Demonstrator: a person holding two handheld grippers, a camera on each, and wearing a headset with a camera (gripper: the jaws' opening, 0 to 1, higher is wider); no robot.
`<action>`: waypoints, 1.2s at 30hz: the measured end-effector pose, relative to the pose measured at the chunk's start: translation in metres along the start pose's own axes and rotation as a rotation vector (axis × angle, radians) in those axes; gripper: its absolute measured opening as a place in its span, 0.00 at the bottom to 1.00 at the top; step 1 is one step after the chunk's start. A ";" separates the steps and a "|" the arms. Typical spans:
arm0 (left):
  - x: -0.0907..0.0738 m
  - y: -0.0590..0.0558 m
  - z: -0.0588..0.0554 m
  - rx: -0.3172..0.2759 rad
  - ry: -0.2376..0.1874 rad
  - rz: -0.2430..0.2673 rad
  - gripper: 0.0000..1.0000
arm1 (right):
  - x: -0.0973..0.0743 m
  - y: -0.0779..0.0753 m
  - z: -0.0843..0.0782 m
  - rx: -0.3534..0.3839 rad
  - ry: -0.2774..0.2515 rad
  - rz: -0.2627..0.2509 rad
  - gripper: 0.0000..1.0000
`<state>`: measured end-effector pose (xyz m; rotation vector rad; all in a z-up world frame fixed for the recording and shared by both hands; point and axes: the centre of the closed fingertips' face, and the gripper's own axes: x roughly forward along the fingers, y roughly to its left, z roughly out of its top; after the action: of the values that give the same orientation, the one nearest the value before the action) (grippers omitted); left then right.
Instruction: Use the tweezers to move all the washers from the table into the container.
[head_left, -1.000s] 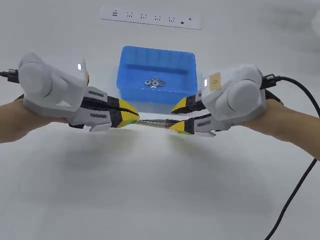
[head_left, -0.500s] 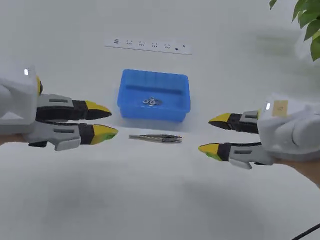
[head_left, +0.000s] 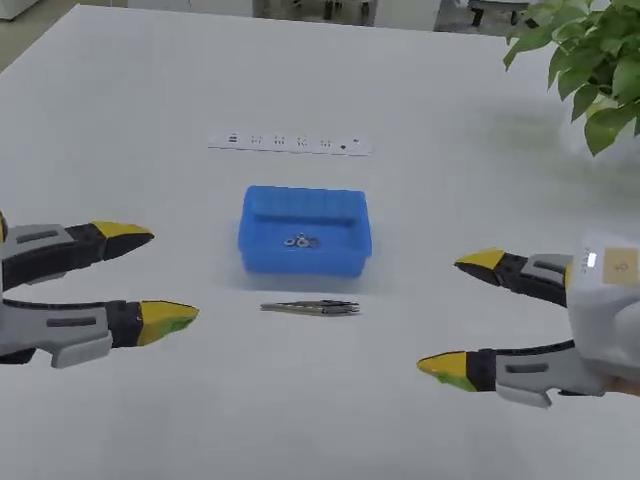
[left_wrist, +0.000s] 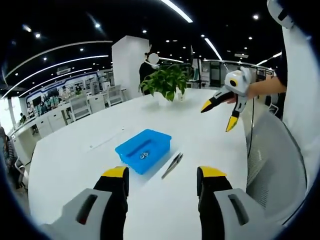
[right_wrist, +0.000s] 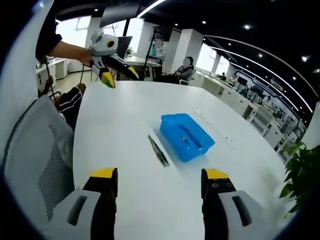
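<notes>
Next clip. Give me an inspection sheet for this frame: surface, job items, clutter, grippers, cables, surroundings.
Surface: white table, bare apart from the items below.
Job's things: blue container holds a cluster of washers; tweezers lie flat on the table just in front of it, in neither gripper.
Clutter: power strip beyond the container.
Grippers: left hand-held gripper and right hand-held gripper both open, empty, wide apart.
Cables: nothing seen on the table.
Surroundings: potted plant at the far right; open office with people behind.
</notes>
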<state>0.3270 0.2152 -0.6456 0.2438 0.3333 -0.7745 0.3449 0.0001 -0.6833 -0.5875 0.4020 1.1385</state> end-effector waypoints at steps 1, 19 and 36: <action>-0.002 0.000 0.002 -0.004 -0.006 0.008 0.62 | -0.002 0.005 0.001 -0.006 0.007 0.004 0.77; -0.027 -0.035 -0.002 0.009 0.039 -0.033 1.00 | -0.016 0.025 0.022 -0.034 0.000 0.007 1.00; -0.015 -0.047 0.011 -0.004 -0.021 -0.040 1.00 | -0.019 0.018 0.045 0.037 -0.093 -0.026 1.00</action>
<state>0.2855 0.1890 -0.6337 0.2253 0.3205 -0.8150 0.3209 0.0201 -0.6412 -0.5039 0.3336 1.1268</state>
